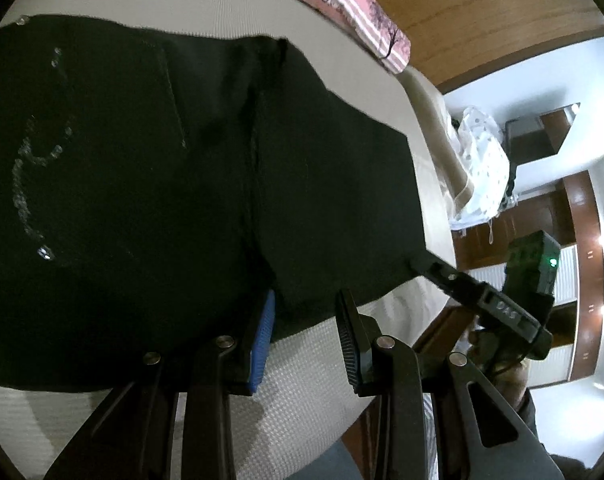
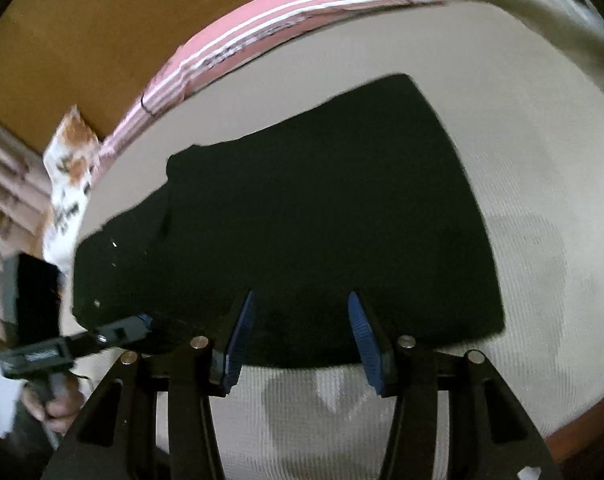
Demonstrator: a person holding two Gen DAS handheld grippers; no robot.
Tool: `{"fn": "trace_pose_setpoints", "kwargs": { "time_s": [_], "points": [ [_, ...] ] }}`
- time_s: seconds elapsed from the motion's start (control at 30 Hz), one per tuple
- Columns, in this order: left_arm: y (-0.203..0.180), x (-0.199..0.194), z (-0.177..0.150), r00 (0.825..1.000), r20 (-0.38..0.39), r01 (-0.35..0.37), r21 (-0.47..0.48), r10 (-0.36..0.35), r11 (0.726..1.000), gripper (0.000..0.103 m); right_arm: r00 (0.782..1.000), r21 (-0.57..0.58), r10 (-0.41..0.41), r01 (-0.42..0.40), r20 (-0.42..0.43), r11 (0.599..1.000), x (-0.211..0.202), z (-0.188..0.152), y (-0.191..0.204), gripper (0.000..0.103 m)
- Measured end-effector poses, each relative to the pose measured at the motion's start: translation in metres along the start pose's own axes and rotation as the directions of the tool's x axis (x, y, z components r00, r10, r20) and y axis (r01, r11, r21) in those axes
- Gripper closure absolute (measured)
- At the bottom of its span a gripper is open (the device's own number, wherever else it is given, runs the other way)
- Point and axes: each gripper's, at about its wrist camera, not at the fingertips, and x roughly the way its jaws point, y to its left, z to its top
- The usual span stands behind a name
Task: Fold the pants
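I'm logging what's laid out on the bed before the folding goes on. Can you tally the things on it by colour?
Black: 1, the pants
Pink with white stripes: 1, the striped cloth along the far edge of the bed
White with orange-brown print: 1, the patterned cloth at the bed's corner
Total: 3

This is a bedroom in a home. There is a bed [image 2: 522, 168] with a cream cover, a pink striped pillow [image 2: 262, 36], a wooden headboard [image 1: 482, 4] and brown wooden cupboards [image 1: 542, 216].
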Motion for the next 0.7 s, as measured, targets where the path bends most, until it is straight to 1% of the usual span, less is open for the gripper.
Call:
{"fn": "trace_pose_setpoints", "kwargs": {
  "time_s": [0.07,0.2,0.3,0.4,0.47,0.53,0.57,0.6,0.63,0.7],
  "points": [
    [0.000,0.006,0.000,1.000,-0.016,-0.010,-0.009,0.010,1.000,0.070,1.000,0.024,0.003,-0.003,0.021,1.000,-0.009,-0.005,-0.010,0.056],
    [0.004,0.006,0.005,1.000,-0.018,0.009,-0.051,-0.009,0.999,0.070,0.999,0.082,-0.007,0.003,0.045,0.997,-0.021,-0.013,-0.025,0.057],
    [0.004,0.004,0.006,1.000,-0.013,0.025,-0.062,-0.026,0.998,0.070,0.995,0.130,-0.039,0.026,0.093,0.991,-0.030,-0.013,-0.036,0.057],
    [0.002,0.006,0.008,1.000,-0.010,0.015,-0.058,-0.016,0.998,0.070,0.992,0.143,-0.058,0.042,0.109,0.989,-0.032,-0.007,-0.043,0.056],
    [0.002,0.008,0.007,1.000,-0.008,-0.002,-0.061,0.001,0.998,0.070,0.993,0.123,-0.054,0.041,0.109,0.992,-0.029,-0.002,-0.040,0.056],
    [0.000,0.009,0.004,0.999,-0.012,-0.037,-0.046,0.036,0.998,0.071,0.991,0.109,-0.094,0.083,0.097,0.991,-0.020,0.000,-0.037,0.058],
    [-0.001,0.010,0.002,0.998,-0.011,-0.058,-0.034,0.058,0.998,0.073,0.989,0.093,-0.115,0.106,0.091,0.990,-0.017,0.000,-0.036,0.058],
    [-0.004,0.010,0.001,0.996,-0.003,-0.086,-0.013,0.086,0.996,0.082,0.986,0.066,-0.140,0.134,0.090,0.989,-0.013,-0.001,-0.032,0.058],
    [-0.006,0.011,-0.001,0.993,0.002,-0.120,0.010,0.120,0.993,0.085,0.980,0.041,-0.179,0.176,0.087,0.983,-0.010,-0.002,-0.030,0.058],
    [-0.008,0.012,-0.004,0.989,0.005,-0.145,0.026,0.144,0.989,0.088,0.974,0.010,-0.209,0.209,0.088,0.978,-0.006,-0.005,-0.025,0.058]
  ]
}}
